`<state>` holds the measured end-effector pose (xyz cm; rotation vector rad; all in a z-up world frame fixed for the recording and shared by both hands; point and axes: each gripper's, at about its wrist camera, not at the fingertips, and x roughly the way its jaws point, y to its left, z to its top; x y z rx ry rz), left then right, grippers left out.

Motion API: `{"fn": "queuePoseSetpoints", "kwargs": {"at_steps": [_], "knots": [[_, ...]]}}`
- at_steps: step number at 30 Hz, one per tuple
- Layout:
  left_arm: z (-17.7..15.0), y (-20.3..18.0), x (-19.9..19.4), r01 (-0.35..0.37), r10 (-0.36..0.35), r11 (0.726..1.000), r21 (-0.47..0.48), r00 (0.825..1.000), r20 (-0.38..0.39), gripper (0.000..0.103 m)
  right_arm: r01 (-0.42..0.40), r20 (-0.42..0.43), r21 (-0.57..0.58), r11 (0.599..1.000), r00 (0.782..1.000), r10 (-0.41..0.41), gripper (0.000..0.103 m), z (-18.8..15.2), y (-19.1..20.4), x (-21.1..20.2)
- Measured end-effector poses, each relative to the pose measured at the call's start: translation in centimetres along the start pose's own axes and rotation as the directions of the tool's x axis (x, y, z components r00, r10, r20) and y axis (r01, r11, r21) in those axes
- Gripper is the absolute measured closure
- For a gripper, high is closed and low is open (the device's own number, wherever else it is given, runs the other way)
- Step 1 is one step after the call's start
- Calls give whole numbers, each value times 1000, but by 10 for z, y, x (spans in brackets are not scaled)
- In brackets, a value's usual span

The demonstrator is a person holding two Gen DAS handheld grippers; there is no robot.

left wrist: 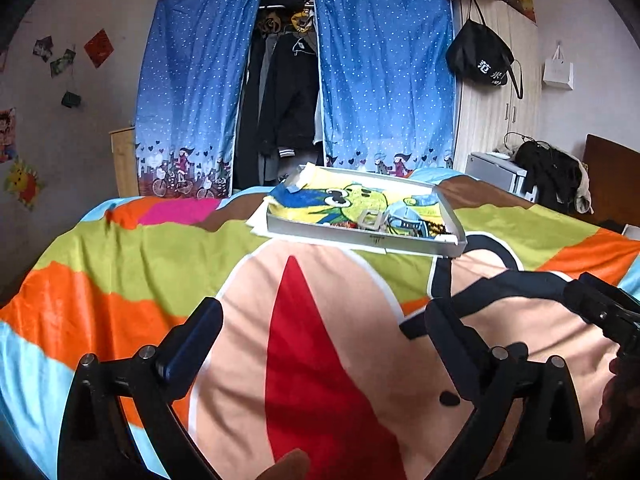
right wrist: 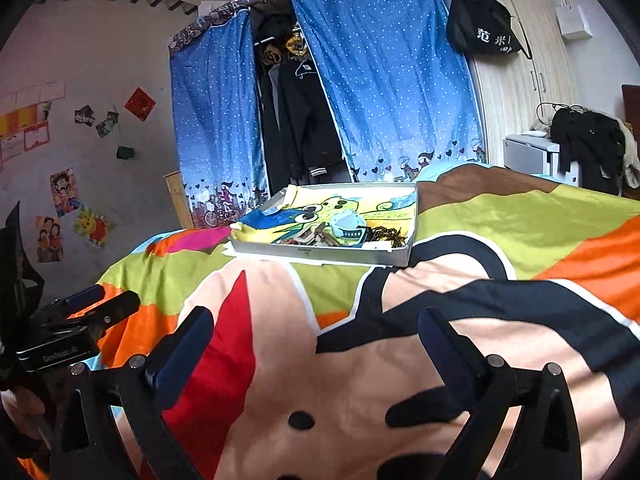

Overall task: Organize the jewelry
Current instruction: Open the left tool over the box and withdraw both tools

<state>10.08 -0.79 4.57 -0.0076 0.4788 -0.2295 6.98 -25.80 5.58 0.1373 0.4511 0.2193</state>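
Now both grippers, left (left wrist: 320, 336) and right (right wrist: 316, 340), gape empty over the bed (left wrist: 160, 256); jewelry (right wrist: 384, 236) crowds the tray's (right wrist: 320, 254) near-right corner — we approach low, singling one piece.

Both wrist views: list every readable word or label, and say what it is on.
"范米" in white on the black bag hanging on the wardrobe; smaller print under it is unreadable.
Label on the left gripper's body: blurred.
Mark on the tray's front wall: too small.
Wall posters: no legible text.

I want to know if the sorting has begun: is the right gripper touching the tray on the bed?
Apart. The right wrist view shows the right gripper open and empty, with a stretch of bare blanket between its fingers and the tray.
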Motion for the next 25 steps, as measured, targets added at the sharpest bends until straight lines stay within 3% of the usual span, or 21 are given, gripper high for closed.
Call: {"fn": "queuePoseSetpoints", "kwargs": {"at_steps": [25], "knots": [[-16, 6, 6, -15, 12, 999, -48, 997, -75, 4, 9, -12, 38, 999, 1000, -8, 0, -14, -7, -10]]}}
